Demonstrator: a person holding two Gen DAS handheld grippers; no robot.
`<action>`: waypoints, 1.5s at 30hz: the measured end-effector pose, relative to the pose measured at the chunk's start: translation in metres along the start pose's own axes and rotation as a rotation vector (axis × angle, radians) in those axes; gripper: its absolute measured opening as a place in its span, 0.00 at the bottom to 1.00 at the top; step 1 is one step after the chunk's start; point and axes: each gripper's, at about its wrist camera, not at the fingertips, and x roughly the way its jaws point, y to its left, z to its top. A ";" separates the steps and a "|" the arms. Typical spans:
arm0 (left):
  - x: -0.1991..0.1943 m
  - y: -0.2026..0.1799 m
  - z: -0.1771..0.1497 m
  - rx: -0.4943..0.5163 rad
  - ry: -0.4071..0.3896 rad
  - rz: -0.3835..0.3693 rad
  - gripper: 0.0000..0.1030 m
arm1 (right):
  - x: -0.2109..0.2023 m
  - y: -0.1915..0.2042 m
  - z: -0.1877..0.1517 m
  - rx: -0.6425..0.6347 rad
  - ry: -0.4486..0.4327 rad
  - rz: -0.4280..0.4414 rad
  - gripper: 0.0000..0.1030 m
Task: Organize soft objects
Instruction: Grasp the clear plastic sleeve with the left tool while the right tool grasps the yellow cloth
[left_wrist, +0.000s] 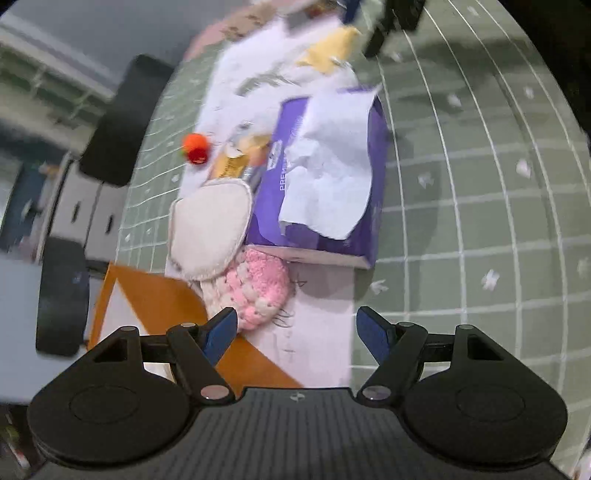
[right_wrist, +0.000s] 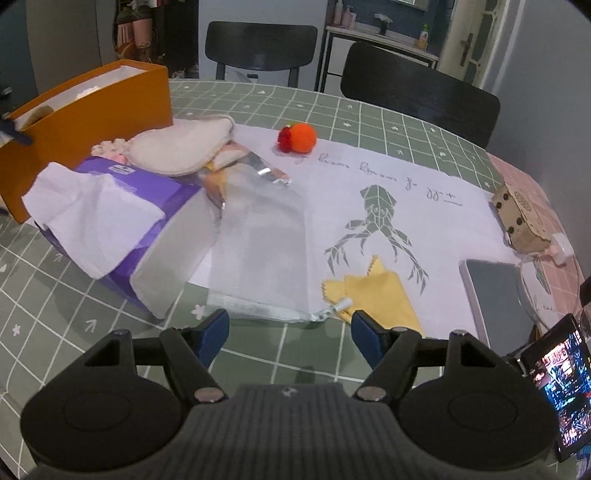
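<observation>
Just beyond the empty left gripper (left_wrist: 296, 325) lies the pink knit (left_wrist: 258, 288).

Pouch (right_wrist: 184, 147) atop tissue box (right_wrist: 122, 236); storage box (right_wrist: 92, 122) behind.

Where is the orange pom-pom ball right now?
In the right wrist view the orange pom-pom ball lies on the white printed sheet, far side of centre, right of the cream pad and apart from it.

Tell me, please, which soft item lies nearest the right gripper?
The yellow zigzag-edged cloth, just ahead of the right gripper; the orange pom-pom sits far beyond.
</observation>
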 end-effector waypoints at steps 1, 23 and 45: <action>0.007 0.005 0.004 0.030 0.023 -0.008 0.84 | -0.002 0.000 0.001 0.000 -0.005 0.001 0.70; 0.114 0.138 0.068 -0.434 0.059 -0.152 0.85 | 0.001 -0.015 0.005 0.064 -0.031 0.043 0.72; 0.155 0.110 0.116 -0.338 0.123 -0.048 0.88 | 0.017 -0.043 0.006 0.144 0.000 0.000 0.76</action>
